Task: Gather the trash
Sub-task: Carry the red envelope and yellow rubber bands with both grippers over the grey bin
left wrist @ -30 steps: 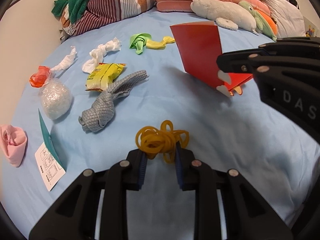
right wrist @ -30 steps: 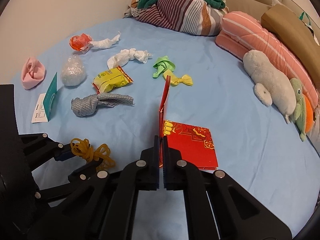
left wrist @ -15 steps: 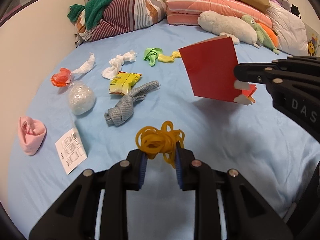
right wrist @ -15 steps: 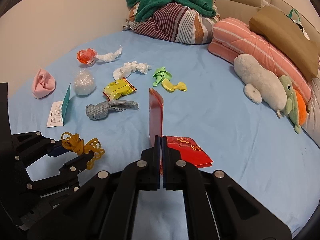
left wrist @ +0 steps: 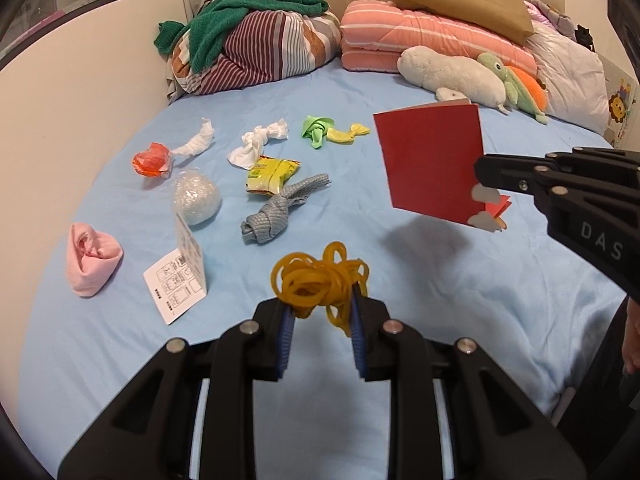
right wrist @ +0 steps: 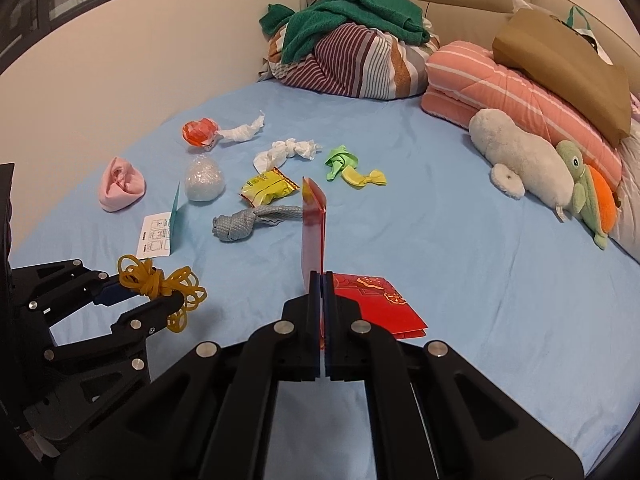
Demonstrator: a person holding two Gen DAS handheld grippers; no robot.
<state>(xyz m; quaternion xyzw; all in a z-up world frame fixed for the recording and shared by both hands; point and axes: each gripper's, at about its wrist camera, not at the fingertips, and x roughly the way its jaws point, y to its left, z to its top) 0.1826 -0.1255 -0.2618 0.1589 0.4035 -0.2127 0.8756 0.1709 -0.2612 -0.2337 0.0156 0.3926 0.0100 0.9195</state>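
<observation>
My left gripper (left wrist: 320, 312) is shut on a tangle of yellow rubber bands (left wrist: 320, 282), held above the blue bed sheet; it also shows in the right wrist view (right wrist: 136, 294) with the bands (right wrist: 160, 286). My right gripper (right wrist: 322, 280) is shut on a red envelope (right wrist: 313, 224), held upright and edge-on; the left wrist view shows the envelope's flat red face (left wrist: 432, 168) and the gripper (left wrist: 486, 190) at its lower right corner. A second red envelope (right wrist: 376, 306) lies on the sheet just right of my right gripper.
Loose trash lies on the sheet: yellow snack wrapper (left wrist: 272, 174), grey knotted cloth (left wrist: 276, 216), white tissues (left wrist: 260, 144), clear plastic ball (left wrist: 196, 198), orange wrapper (left wrist: 152, 158), leaflet (left wrist: 180, 276), pink cloth (left wrist: 92, 258), green and yellow wrappers (left wrist: 332, 132). Bedding and plush toys (left wrist: 452, 74) line the back.
Both grippers have risen and pulled back from the bed with their loads, so more of the bed shows. The red envelope moved up with the right gripper.
</observation>
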